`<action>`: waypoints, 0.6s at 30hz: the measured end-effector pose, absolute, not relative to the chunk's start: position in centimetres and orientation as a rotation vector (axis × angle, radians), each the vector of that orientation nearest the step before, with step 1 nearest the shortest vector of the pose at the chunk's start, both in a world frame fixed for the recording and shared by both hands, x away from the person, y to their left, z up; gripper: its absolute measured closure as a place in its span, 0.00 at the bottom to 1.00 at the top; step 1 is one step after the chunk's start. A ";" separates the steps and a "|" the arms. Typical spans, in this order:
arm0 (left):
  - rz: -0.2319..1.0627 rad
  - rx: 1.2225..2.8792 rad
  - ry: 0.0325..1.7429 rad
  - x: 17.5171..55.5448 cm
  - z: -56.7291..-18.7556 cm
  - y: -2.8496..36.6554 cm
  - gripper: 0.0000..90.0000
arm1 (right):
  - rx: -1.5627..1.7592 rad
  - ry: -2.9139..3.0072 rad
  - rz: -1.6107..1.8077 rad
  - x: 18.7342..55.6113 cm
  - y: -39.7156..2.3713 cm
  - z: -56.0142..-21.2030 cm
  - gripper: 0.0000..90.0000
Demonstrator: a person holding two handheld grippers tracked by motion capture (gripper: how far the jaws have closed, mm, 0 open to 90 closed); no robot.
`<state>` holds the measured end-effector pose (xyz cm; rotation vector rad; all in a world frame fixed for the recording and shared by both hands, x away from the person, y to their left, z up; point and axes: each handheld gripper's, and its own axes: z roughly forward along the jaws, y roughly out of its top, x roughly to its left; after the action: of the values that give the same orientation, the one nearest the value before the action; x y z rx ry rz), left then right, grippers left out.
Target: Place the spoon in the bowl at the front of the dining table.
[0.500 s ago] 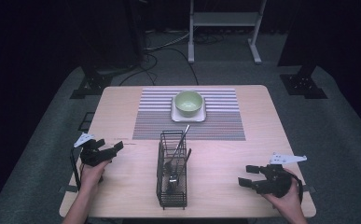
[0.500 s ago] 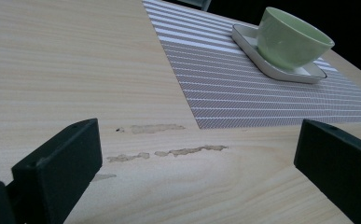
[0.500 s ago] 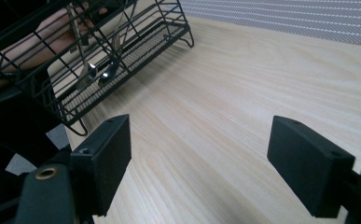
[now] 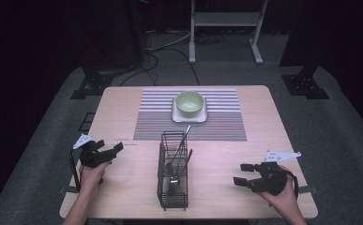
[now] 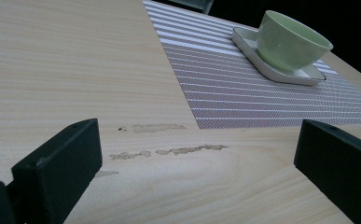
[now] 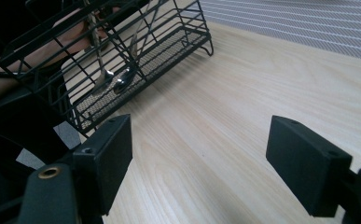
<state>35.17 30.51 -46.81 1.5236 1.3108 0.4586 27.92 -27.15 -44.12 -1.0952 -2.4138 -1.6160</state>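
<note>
Resting on the desk (image 4: 123, 108): left tongs (image 4: 113, 151) near the left edge, jaws apart, empty | right tongs (image 4: 243, 174) near the right edge, jaws wide, empty, aimed left | wire basket (image 4: 173, 194) with cutlery (image 4: 172, 180) stands between both, well apart from each.

— What stands between the two grippers?
— The wire cutlery basket (image 4: 173, 176), upright mid-table, with utensil handles (image 4: 184, 138) sticking out of its top.
— And farther out?
— The green bowl (image 4: 190, 103) on its white dish (image 4: 189, 116) sits mid-placemat (image 4: 160, 119); bare tabletop (image 4: 216, 159) lies open either side of the basket.
</note>
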 end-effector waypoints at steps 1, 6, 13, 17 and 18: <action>0.460 1.527 1.308 35.2 -46.8 30.5 0.00 | -1.087 -2.415 -1.620 28.0 -27.1 -44.0 0.24; 0.467 1.531 1.307 35.1 -46.8 30.5 0.00 | -1.049 -2.382 -1.648 28.4 -26.6 -43.2 0.24; 0.465 1.535 1.306 35.1 -46.8 30.5 0.00 | -1.032 -2.382 -1.658 28.8 -26.2 -42.7 0.23; 0.467 1.536 1.302 35.2 -46.8 30.4 0.00 | -1.023 -2.386 -1.650 29.0 -25.8 -42.5 0.23; 0.467 1.536 1.301 35.2 -46.8 30.4 0.00 | -1.011 -2.386 -1.646 29.2 -25.6 -42.4 0.23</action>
<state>35.19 30.44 -46.76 1.5361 1.3013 0.4665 29.15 -25.59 -42.44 -1.0114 -2.3862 -1.6460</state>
